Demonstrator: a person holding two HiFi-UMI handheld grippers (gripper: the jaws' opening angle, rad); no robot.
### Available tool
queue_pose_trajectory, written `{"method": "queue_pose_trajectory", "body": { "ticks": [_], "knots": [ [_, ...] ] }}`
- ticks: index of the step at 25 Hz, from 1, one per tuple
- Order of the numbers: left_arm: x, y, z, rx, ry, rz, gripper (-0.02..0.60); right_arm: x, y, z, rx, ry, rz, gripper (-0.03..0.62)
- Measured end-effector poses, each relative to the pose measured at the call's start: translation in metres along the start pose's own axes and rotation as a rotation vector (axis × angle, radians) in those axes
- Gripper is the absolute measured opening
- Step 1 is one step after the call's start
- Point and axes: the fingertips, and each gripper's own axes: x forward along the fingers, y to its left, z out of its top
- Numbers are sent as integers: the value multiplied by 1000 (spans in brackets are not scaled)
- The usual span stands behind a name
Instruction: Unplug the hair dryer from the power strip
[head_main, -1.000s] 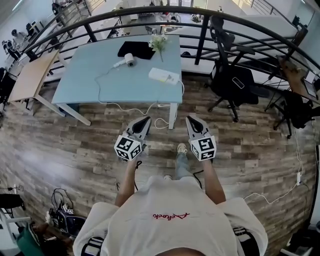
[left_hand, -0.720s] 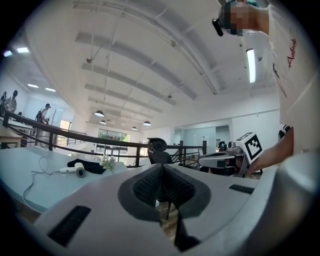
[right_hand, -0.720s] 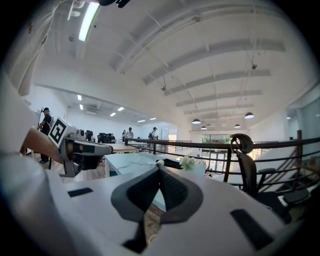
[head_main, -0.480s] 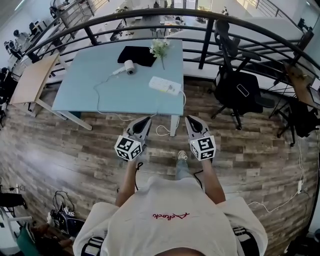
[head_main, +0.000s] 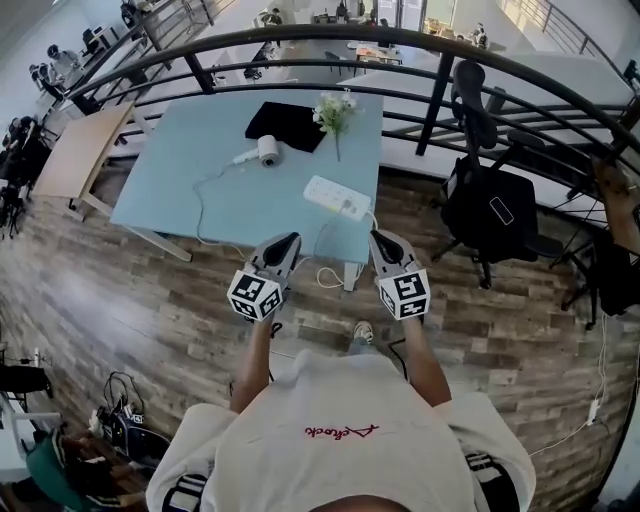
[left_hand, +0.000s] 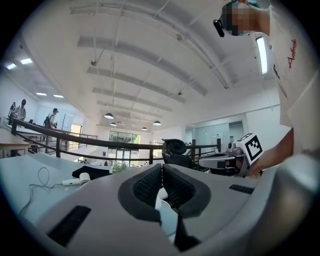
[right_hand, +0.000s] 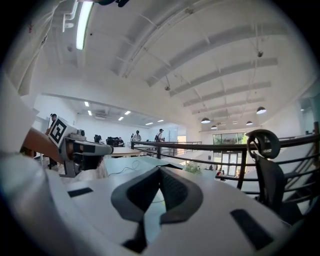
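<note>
A white hair dryer (head_main: 264, 152) lies on the pale blue table (head_main: 170, 195), its thin white cord (head_main: 203, 205) running over the top toward a white power strip (head_main: 337, 197) near the table's front right corner. The dryer (left_hand: 80, 179) also shows small at the left of the left gripper view. My left gripper (head_main: 288, 243) and right gripper (head_main: 381, 241) hover side by side at the table's near edge, both shut with nothing between their pads. Each points level toward the table, short of the strip.
A black cloth (head_main: 287, 125) and a vase of white flowers (head_main: 335, 112) sit at the table's far side. A curved black railing (head_main: 420, 80) runs behind. A black office chair (head_main: 495, 205) stands to the right, a wooden desk (head_main: 75, 150) to the left. Cables (head_main: 335, 275) trail on the wooden floor.
The person has walked toward the table, so both grippers have drawn up to its near edge. The table and power strip sit closer in the head view. Jaws stay shut.
</note>
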Motion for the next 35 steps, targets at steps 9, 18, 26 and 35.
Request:
{"method": "queue_pose_trajectory", "body": {
  "ticks": [9, 18, 26, 35],
  "knots": [
    [65, 25, 2, 1, 2, 53, 14, 47, -57, -1, -8, 4, 62, 18],
    [91, 43, -11, -18, 29, 82, 14, 72, -79, -13, -5, 32, 102, 18],
    [110, 67, -14, -23, 37, 59, 14, 100, -85, -17, 3, 47, 95, 18],
    [123, 112, -16, -39, 48, 12, 14, 142, -78, -13, 9, 63, 53, 18]
  ]
}}
